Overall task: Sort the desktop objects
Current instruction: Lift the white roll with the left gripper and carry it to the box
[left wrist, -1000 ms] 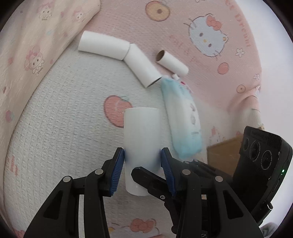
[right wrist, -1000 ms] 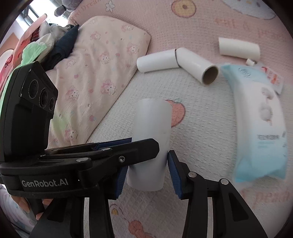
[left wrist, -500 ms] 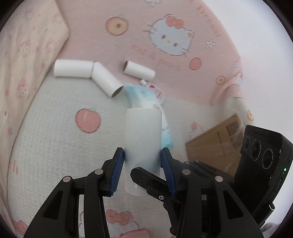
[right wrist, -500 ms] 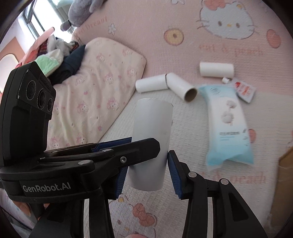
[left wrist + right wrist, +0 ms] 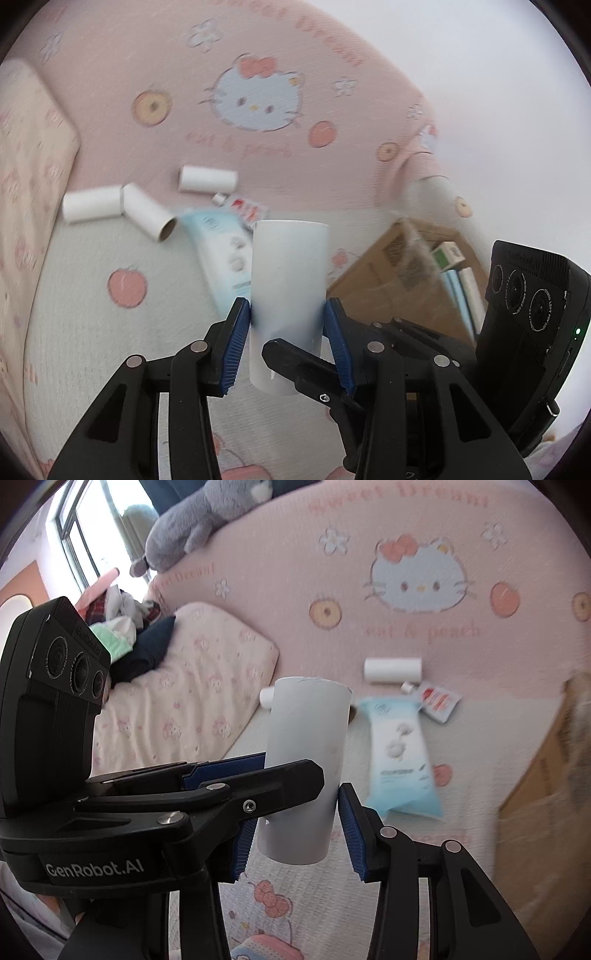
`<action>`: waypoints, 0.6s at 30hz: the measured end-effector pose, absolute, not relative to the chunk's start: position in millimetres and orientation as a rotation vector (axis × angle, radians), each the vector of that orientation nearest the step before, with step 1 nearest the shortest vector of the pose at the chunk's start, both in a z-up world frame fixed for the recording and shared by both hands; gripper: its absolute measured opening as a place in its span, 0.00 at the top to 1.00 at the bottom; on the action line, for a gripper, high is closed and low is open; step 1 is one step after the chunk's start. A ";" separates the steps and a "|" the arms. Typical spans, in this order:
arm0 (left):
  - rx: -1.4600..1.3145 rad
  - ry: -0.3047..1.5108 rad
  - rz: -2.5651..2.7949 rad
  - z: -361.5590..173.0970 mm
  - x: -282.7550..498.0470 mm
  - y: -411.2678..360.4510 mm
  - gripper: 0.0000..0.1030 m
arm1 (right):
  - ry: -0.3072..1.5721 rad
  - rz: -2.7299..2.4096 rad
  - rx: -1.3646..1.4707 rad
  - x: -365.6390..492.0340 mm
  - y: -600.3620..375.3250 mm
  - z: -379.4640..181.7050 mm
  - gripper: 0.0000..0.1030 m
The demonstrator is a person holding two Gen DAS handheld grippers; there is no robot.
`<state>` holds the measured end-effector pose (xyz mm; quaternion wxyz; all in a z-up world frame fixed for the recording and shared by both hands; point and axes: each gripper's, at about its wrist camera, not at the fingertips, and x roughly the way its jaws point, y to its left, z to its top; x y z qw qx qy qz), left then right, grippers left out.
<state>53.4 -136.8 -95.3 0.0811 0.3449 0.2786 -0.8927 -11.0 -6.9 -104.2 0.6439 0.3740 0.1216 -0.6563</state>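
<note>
we hold one white tube point(image 5: 289, 291) upright, left gripper point(image 5: 288, 332) and right gripper point(image 5: 295, 830) both clamped on it, wipes pack point(image 5: 400, 753) far right on the bed

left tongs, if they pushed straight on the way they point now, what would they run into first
The left tongs are clamped on the white paper tube; beyond it, probably the blue wet wipes pack on the bed mat, though depth is unclear.

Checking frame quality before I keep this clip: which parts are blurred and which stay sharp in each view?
Left wrist view: left gripper and held tube sharp, bedding and cardboard box smeared. Right wrist view: right gripper crisp, wipes pack and the right edge motion-blurred; window overexposed.
</note>
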 end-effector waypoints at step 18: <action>1.063 0.628 -2.888 -38.1 -15.1 -84.2 0.55 | 0.146 -1.689 0.810 -74.8 41.8 -46.5 0.61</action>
